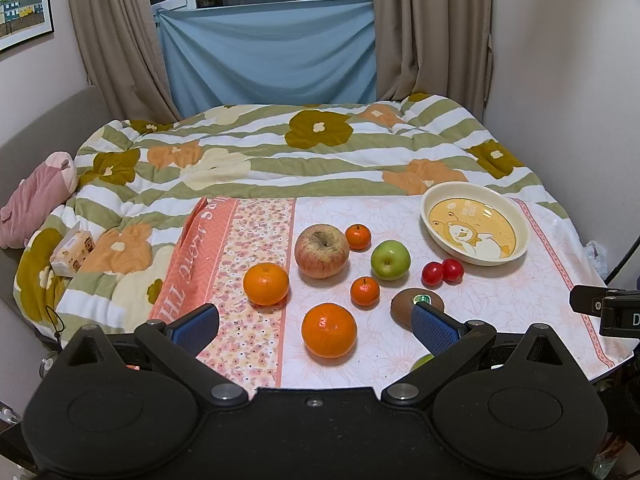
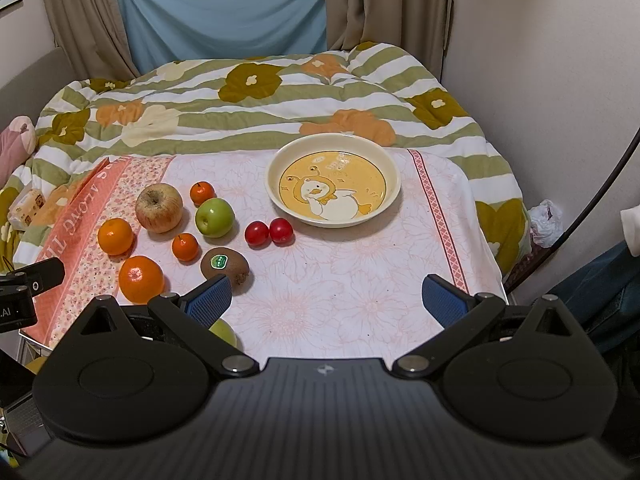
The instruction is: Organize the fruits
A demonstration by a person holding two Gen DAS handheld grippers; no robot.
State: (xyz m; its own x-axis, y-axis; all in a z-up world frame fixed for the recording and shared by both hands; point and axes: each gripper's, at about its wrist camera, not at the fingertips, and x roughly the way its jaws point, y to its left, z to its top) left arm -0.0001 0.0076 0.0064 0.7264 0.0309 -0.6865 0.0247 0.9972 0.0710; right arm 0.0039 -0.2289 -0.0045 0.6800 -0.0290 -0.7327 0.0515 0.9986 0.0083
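Fruit lies on a pink floral cloth (image 1: 500,304) (image 2: 340,280): a red apple (image 1: 321,251) (image 2: 159,208), a green apple (image 1: 390,260) (image 2: 214,217), two large oranges (image 1: 329,330) (image 1: 266,283), two small mandarins (image 1: 365,291) (image 1: 358,237), two cherry tomatoes (image 1: 442,271) (image 2: 269,232) and a kiwi (image 1: 404,304) (image 2: 224,266). An empty cream plate (image 1: 520,220) (image 2: 276,196) with a duck picture sits at the far right. My left gripper (image 1: 316,326) is open above the near orange. My right gripper (image 2: 326,300) is open over bare cloth. A pale green fruit (image 2: 224,330) (image 1: 422,360) is partly hidden under the fingers.
A striped floral quilt (image 1: 280,152) covers the bed behind the cloth. A tissue pack (image 1: 72,251) and a pink plush (image 1: 36,196) lie at the left. Walls and curtains close in the right side. The other gripper shows at each view's edge (image 1: 608,312) (image 2: 24,288).
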